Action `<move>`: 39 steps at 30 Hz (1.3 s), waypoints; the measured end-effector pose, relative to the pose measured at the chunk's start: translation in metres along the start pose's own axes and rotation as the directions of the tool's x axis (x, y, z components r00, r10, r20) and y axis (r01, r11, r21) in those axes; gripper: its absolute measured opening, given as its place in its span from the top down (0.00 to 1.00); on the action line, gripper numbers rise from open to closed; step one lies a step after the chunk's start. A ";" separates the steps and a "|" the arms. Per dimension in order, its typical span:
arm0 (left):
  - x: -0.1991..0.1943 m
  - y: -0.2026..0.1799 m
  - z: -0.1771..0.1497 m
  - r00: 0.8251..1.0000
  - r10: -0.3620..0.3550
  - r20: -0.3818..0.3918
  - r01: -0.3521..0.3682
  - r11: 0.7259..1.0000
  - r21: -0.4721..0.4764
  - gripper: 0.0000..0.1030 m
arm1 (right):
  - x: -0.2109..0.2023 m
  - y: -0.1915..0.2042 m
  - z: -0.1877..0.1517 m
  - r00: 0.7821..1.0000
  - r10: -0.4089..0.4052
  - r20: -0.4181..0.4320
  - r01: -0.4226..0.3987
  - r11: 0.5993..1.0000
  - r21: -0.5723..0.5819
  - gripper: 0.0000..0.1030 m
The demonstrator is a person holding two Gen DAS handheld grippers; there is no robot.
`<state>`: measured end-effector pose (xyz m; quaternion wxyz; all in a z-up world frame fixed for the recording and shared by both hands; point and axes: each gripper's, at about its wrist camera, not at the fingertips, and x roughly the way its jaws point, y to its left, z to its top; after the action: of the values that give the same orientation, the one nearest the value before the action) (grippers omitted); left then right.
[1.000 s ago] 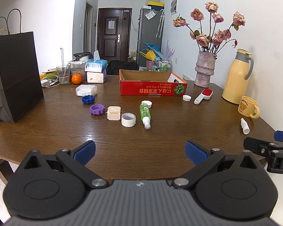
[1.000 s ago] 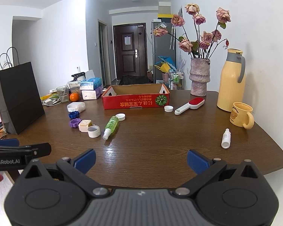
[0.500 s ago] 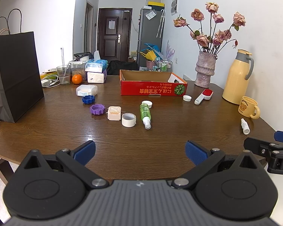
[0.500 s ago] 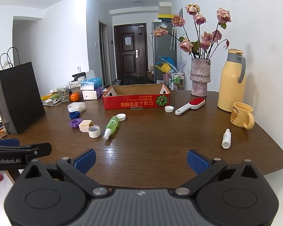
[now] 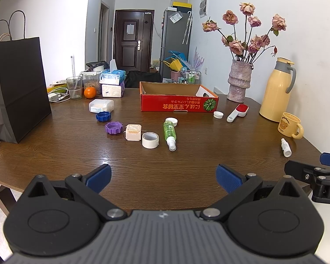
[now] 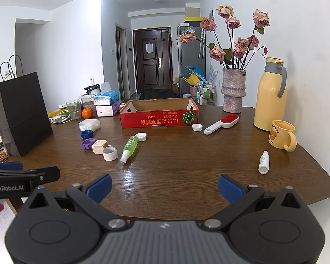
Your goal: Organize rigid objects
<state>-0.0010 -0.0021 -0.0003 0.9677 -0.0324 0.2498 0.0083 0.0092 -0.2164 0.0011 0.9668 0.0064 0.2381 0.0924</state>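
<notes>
Both tools hang at the near edge of the tabletop [image 5: 187, 160], left tool [image 5: 162, 176] and right tool [image 6: 164, 186] spread wide, nothing gripped. Green spray bottle [image 5: 169, 133] lies mid-tabletop beside the tape roll [image 5: 150, 140]; red box [image 5: 179, 100] sits toward the far edge.

You see a red cardboard box [image 5: 179, 106] with a green pumpkin print, a green spray bottle [image 5: 169, 131], purple cap [image 5: 114, 127], blue cap [image 5: 103, 116], yellow mug [image 5: 289, 125] (bear motif) and dark brown table [image 5: 187, 158].
</notes>
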 end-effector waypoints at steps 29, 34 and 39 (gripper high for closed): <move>0.021 0.004 0.001 1.000 0.021 -0.017 -0.021 1.000 0.005 0.00 | 0.015 -0.013 0.002 1.000 -0.026 -0.011 0.026 1.000 0.008 0.00; 0.040 0.004 0.005 0.999 0.022 -0.039 -0.022 1.000 0.001 0.00 | 0.031 -0.021 0.002 0.999 -0.043 -0.031 0.044 0.999 0.017 0.00; 0.061 0.002 0.011 0.998 0.025 -0.062 -0.025 1.000 -0.002 0.00 | 0.048 -0.030 0.004 0.997 -0.056 -0.048 0.058 0.998 0.026 0.00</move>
<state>0.0571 0.0011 -0.0204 0.9592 -0.0308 0.2803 0.0197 0.0587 -0.2373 -0.0190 0.9630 0.0105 0.2621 0.0617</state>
